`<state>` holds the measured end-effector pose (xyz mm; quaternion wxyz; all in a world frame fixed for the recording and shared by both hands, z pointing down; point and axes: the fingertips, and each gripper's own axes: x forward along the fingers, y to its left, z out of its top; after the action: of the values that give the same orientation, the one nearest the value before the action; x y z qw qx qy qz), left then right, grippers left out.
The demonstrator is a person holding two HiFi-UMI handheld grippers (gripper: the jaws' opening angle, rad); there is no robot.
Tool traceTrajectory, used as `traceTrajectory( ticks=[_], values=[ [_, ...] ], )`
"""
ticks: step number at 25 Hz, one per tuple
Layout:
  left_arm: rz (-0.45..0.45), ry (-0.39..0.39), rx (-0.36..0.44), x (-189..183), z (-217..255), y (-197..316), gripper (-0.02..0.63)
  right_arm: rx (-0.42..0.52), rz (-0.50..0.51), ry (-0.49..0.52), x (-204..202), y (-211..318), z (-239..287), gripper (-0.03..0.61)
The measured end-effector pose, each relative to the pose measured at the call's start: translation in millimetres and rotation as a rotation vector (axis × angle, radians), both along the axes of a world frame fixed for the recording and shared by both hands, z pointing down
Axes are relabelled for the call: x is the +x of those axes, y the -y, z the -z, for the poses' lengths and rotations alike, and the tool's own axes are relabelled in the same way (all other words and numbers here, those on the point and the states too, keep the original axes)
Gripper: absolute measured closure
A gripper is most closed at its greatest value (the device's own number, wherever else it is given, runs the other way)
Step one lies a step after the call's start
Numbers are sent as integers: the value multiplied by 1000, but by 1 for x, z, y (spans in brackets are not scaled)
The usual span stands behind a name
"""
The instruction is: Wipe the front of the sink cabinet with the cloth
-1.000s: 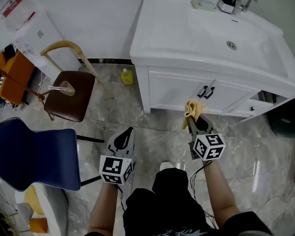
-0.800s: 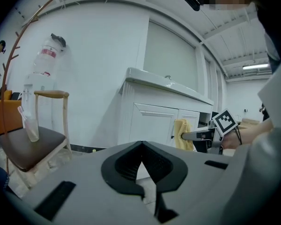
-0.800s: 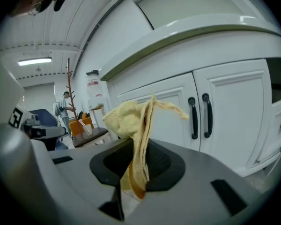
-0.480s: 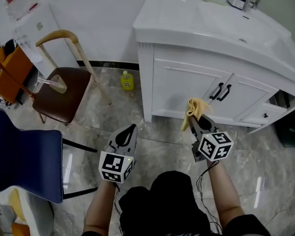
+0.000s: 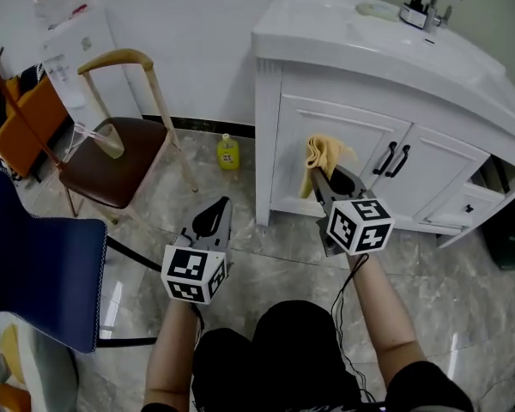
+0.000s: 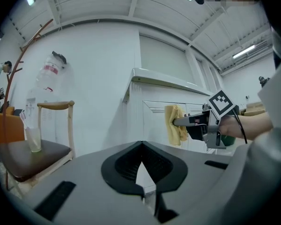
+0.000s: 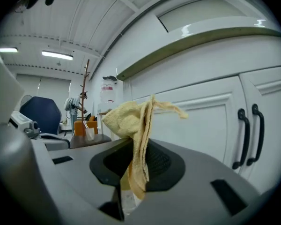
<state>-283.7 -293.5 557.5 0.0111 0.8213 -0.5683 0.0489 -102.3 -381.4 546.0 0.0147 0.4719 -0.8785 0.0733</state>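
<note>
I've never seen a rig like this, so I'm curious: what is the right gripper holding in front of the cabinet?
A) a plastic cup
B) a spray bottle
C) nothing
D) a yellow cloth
D: the right gripper is shut on a bunched yellow cloth, raised in front of the white cabinet door.

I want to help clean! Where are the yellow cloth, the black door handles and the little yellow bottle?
Yellow cloth (image 5: 323, 156): head view, its bunched top.
Black door handles (image 5: 384, 159): head view, left handle's bar.
Little yellow bottle (image 5: 228, 154): head view, its body.
</note>
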Motion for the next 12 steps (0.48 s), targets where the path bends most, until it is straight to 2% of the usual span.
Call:
traceTrajectory(
  ticks=[7,12],
  values=[
    [25,-7,23,-5,24,9,600,87,49,-68,-43,25,35,497],
    [26,1,38,-4,37,12,600,88,46,-116,-63,48,42,497]
  ],
)
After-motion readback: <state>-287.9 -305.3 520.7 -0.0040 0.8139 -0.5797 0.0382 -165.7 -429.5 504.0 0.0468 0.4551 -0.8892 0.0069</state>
